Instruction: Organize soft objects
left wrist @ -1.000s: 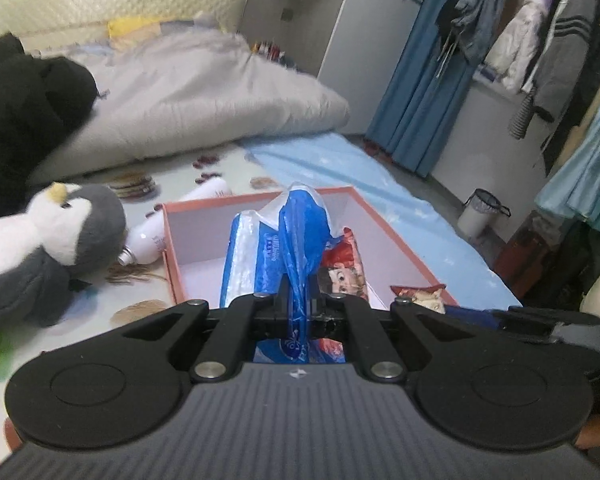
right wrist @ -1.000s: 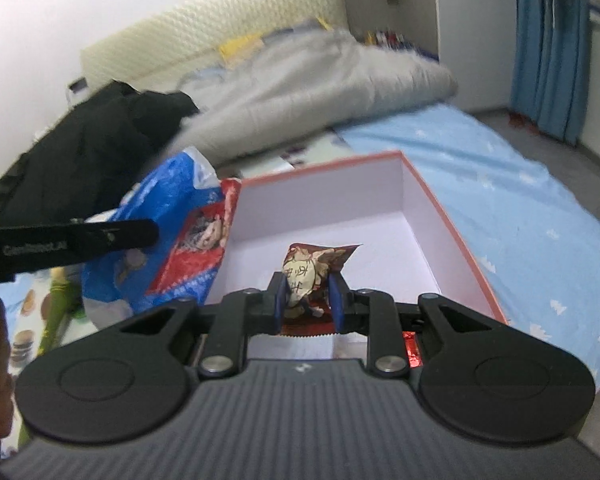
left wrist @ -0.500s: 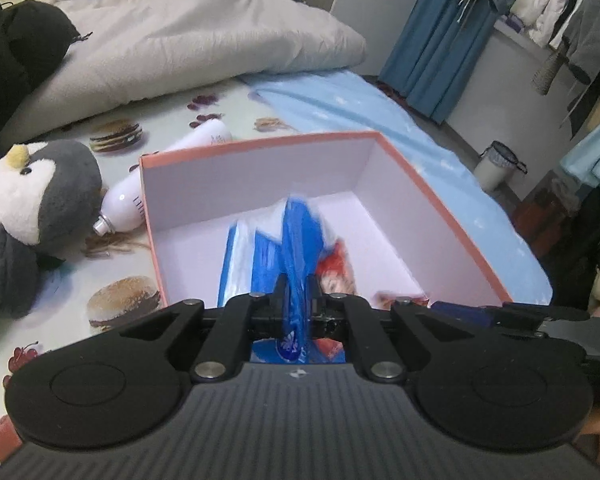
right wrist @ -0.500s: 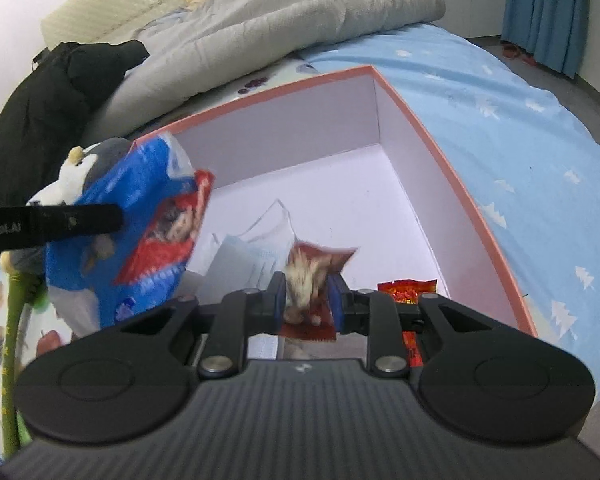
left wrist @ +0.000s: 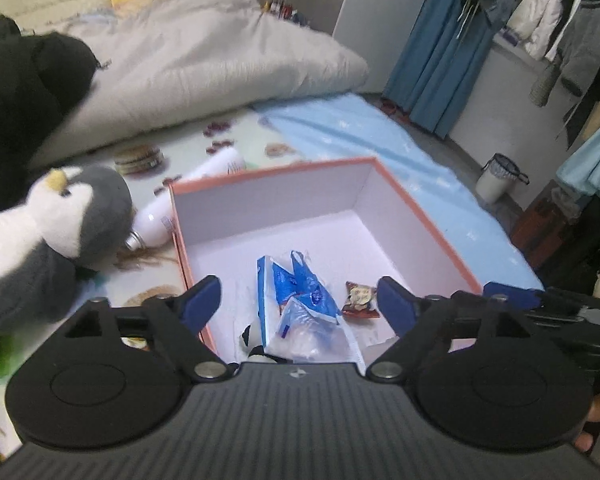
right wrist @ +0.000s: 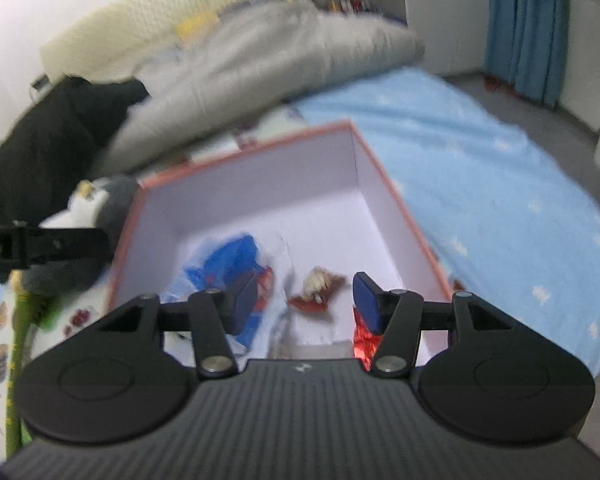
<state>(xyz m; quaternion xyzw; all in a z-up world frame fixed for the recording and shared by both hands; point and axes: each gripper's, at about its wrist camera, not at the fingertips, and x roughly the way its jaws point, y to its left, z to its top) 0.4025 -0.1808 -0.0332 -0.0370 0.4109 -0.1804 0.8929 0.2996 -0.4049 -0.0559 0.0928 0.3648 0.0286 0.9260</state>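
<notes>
A plush penguin (left wrist: 60,216) lies on the bed at the far left, with a white bottle (left wrist: 188,200) just beside it against the orange-edged box (left wrist: 268,172). Inside the box, the blue plastic bag (left wrist: 300,292) rests left of a small red snack packet (left wrist: 360,300). The left gripper (left wrist: 298,302) hangs above them, spread wide and holding nothing. The right gripper (right wrist: 304,300) is likewise spread and empty over the packet.

box (left wrist: 420,216) open on top, far half of floor bare | near half: blue bag (left wrist: 300,300), snack packet (left wrist: 360,300) | left flank: penguin (left wrist: 60,220), bottle (left wrist: 188,204)
</notes>
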